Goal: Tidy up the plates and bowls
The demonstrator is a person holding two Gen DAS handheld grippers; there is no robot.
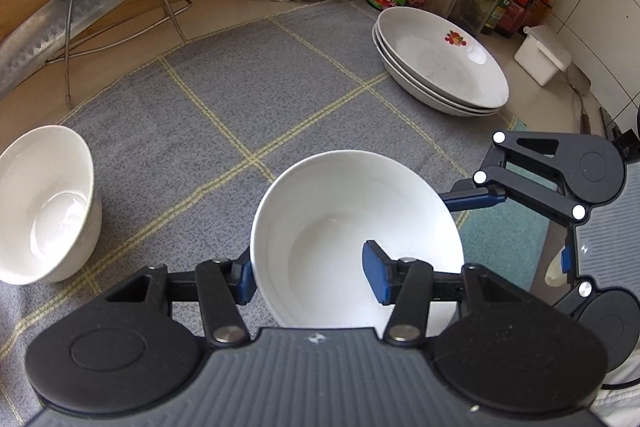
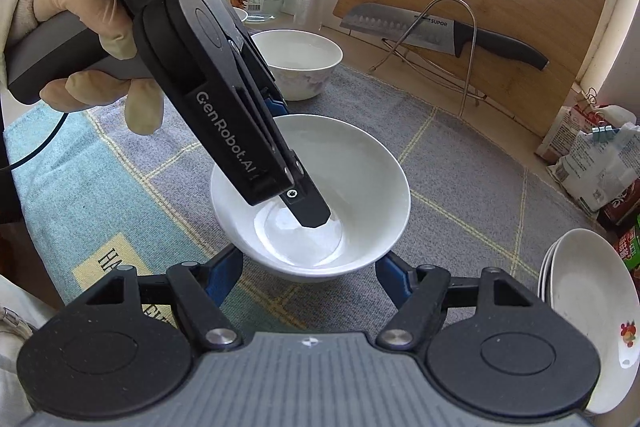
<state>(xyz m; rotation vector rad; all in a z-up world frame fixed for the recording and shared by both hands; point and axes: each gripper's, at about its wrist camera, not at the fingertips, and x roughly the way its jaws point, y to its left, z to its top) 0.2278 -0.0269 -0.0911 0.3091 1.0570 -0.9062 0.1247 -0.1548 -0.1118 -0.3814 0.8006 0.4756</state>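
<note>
Item 1, far left: second white bowl point(image 1: 48, 203), upright on the grey checked cloth point(image 1: 224, 99), untouched; likely the nesting target.

Item 2, centre: white bowl point(image 1: 352, 239), standing on the cloth. The left claw point(image 1: 312, 277) straddles its near wall, one blue pad outside the rim, the other inside the cavity. The gap looks wider than the wall, so the pads appear not yet pressed home; no lift evident.

Item 3, right of bowl: right claw point(image 2: 310, 277), jaws spread wide either side of the bowl's base, holding nothing.

Item 4, far right: stack of white plates point(image 1: 440, 63), well apart from both bowls.

Handling note: close fully on the wall before raising; glazed ceramic is likely slippery, so keep the bowl level, carry it low towards Item 1 and lower it centred to avoid chipping rims. Right claw should stay clear.
</note>
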